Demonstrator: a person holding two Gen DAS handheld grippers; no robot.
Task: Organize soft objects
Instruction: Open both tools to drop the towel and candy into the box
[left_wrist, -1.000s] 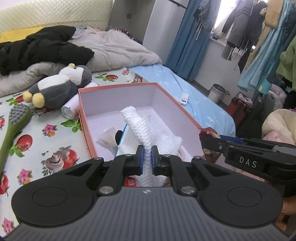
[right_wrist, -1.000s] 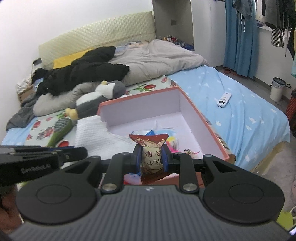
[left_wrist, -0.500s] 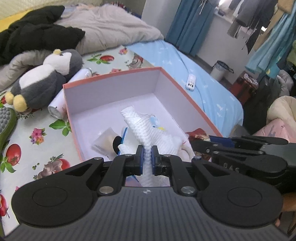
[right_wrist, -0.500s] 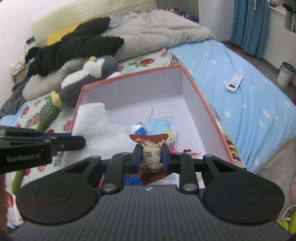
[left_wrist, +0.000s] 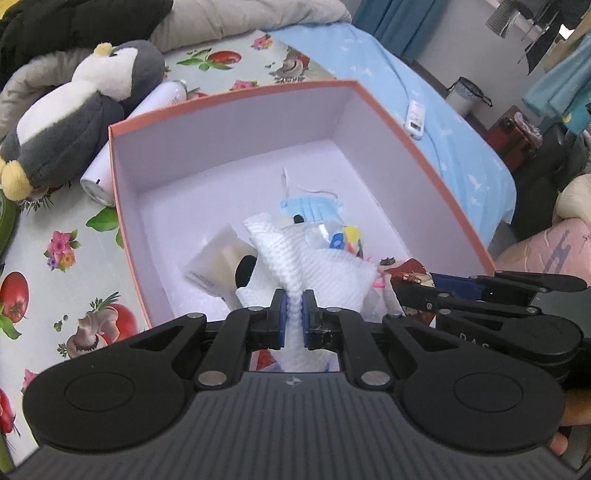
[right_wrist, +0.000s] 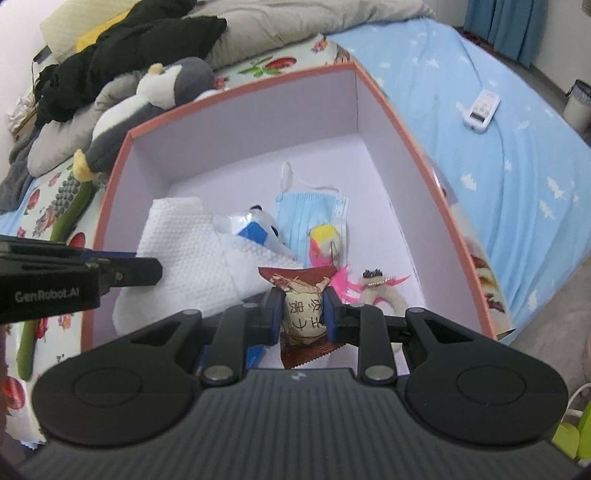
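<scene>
Cloth first: my left gripper (left_wrist: 293, 314) has its jaws pressed nearly together on a fold of white waffle-weave cloth (left_wrist: 325, 273), which bunches up ahead of the pads and hangs below them, over the near end of the box. My right gripper (right_wrist: 303, 314) is closed part-way on a small snack packet (right_wrist: 301, 314) with a dark red top and printed characters; the blue pads squeeze its sides. From the right wrist view the left gripper's fingers (right_wrist: 122, 271) come in from the left edge, with the cloth spreading past them across the near left of the box floor.

Both grippers point steeply down into the salmon-rimmed box (left_wrist: 236, 90), whose inside is pale lilac. Lying on its floor beyond my held things are a blue face mask (right_wrist: 314, 216) with white ear loops, a yellow and pink feathery toy (right_wrist: 325, 240), a small clear wrapper with a blue patch (right_wrist: 255, 229), and a fuzzy pale ring with pink feathers (right_wrist: 384, 291) near the right wall.

Outside the box, a plush penguin (left_wrist: 74, 110) lies just beside its far left corner on the flowered sheet (left_wrist: 55, 258), with a white spray can (left_wrist: 110, 166) between the two. Farther right, a white remote (right_wrist: 482, 110) rests on the blue bedspread (right_wrist: 498, 166). Dark and grey clothing (right_wrist: 147, 40) is heaped at the head of the bed.
</scene>
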